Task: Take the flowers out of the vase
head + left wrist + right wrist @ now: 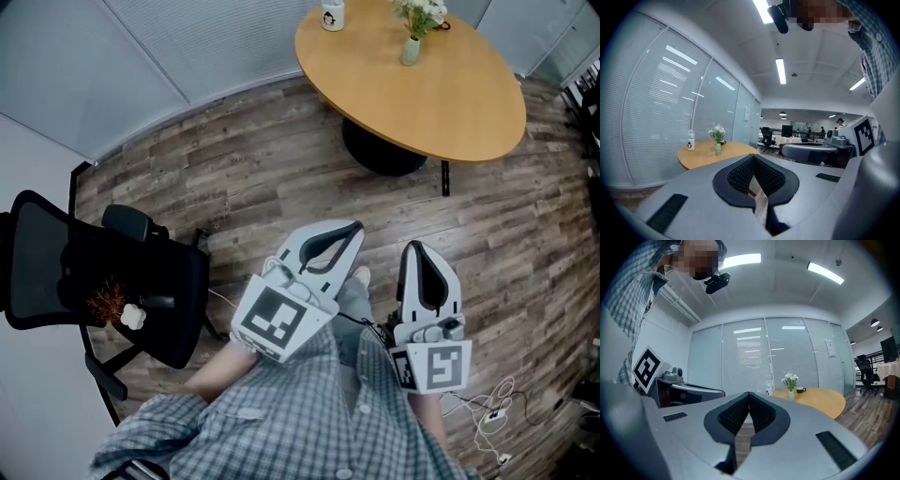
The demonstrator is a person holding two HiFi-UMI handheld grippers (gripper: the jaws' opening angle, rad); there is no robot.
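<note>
My left gripper (352, 230) and right gripper (419, 249) sit at lower centre, jaws together and empty, well apart from the flowers (420, 11) in their vase (411, 51) on the tabletop (450, 108) at upper right; shut, I judge, only for the approach.

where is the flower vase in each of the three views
Head view: the vase is near the top edge, right of centre, on the wooden table.
Left gripper view: the vase is left of centre, at mid-height, beyond the jaws.
Right gripper view: the vase is right of centre, just below mid-height.
Shared landmark: the white bottle on that table, left of the vase in every view.
</note>
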